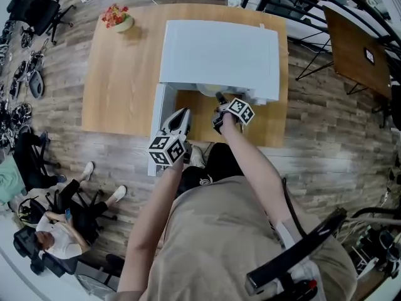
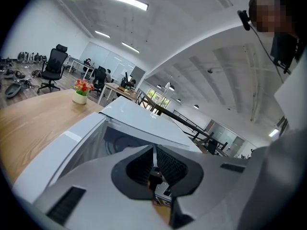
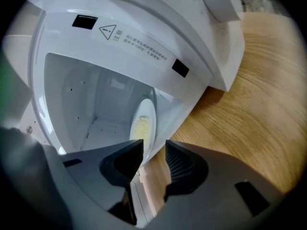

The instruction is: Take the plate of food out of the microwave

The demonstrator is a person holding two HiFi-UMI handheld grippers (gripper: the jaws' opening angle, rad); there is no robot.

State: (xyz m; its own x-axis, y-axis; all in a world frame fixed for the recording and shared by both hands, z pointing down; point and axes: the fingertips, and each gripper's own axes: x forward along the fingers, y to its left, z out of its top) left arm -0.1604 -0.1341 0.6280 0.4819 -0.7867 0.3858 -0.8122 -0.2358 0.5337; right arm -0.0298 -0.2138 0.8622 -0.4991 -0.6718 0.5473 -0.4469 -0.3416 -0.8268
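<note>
Plate (image 3: 143, 122) at microwave (image 3: 120, 42) opening edge | right gripper (image 3: 153, 148) jaws apart | left gripper (image 2: 154, 153) jaws together

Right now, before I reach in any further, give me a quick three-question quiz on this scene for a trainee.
1. Where is the plate of food?
2. True or false: the door of the microwave is shut.
3. What stands at the far left corner of the table? A a flower pot, B a kettle, C a laptop.
Key: 1 inside the microwave, near its open front. 2 false, the door is swung open. 3 A, the flower pot.
</note>
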